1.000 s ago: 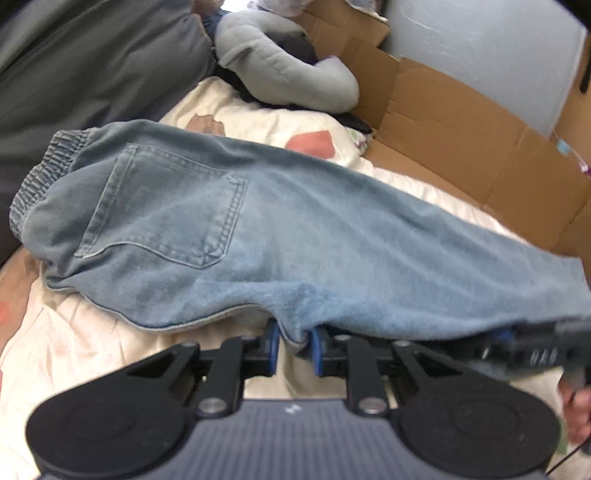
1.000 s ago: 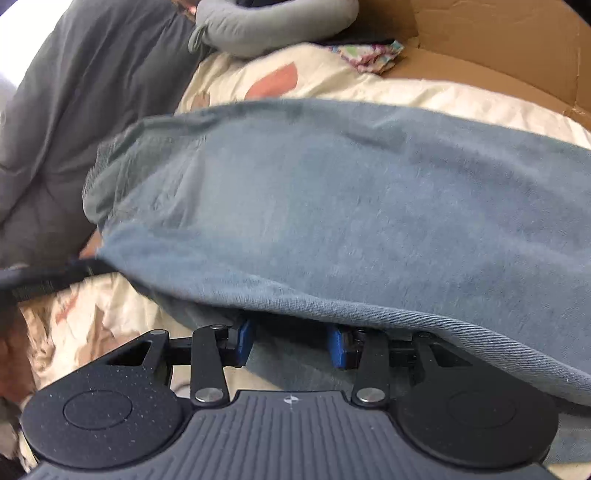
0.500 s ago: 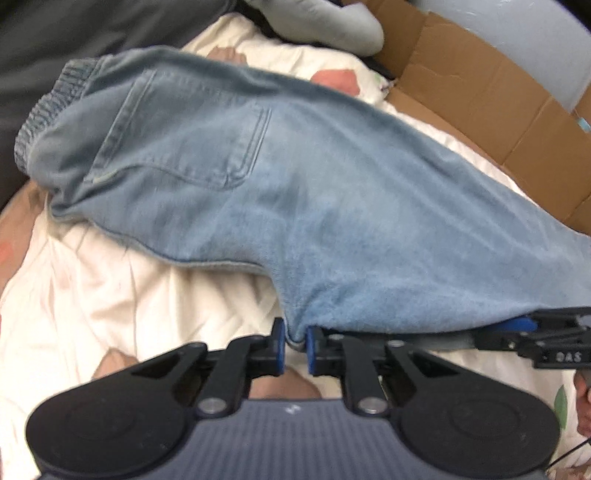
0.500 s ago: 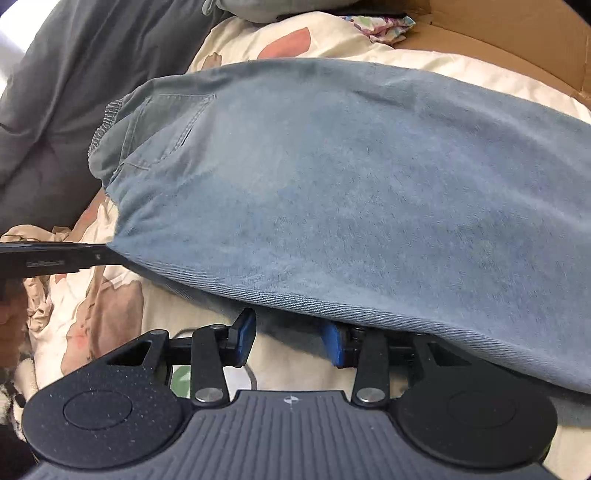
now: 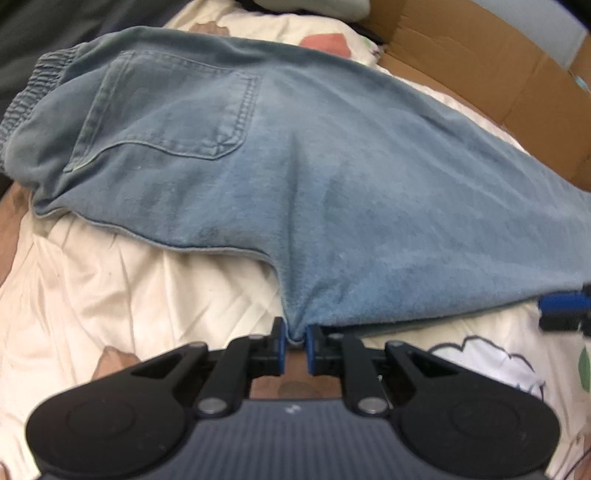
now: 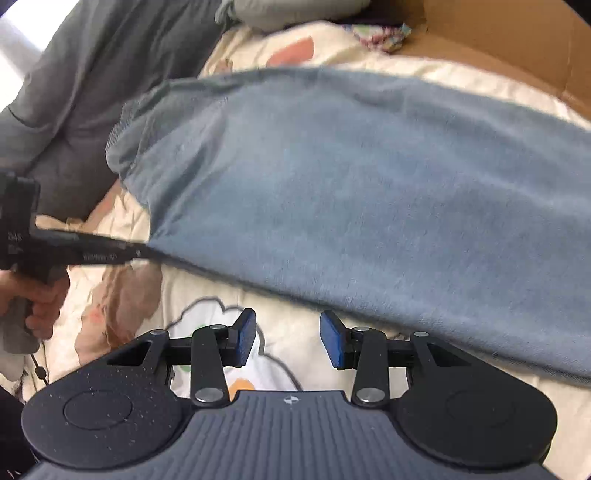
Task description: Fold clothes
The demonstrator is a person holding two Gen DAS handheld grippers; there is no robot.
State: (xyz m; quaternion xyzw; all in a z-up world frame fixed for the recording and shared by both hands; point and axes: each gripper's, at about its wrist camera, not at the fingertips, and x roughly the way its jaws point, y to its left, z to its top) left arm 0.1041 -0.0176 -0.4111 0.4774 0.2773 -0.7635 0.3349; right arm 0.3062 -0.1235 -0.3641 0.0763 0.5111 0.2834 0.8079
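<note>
Light blue jeans (image 5: 332, 177) lie folded lengthwise on a cream patterned bedsheet (image 5: 129, 288), back pocket and elastic waistband at the left. My left gripper (image 5: 295, 339) is shut on the near edge of the jeans at the crotch seam. In the right wrist view the jeans (image 6: 369, 192) spread across the middle. My right gripper (image 6: 288, 338) is open and empty, just in front of the near edge of the jeans, over the sheet. The left gripper (image 6: 140, 253) shows there at the left, pinching the denim edge.
Cardboard box walls (image 5: 498, 74) stand at the back right. A dark grey blanket (image 6: 92, 92) lies at the left. A grey neck pillow (image 6: 288, 11) sits at the far end of the bed. The person's hand (image 6: 40, 302) holds the left gripper's handle.
My right gripper has let go of the jeans, opened and pulled back from their edge. My left gripper has kept its hold and the jeans have settled flatter on the bed.
</note>
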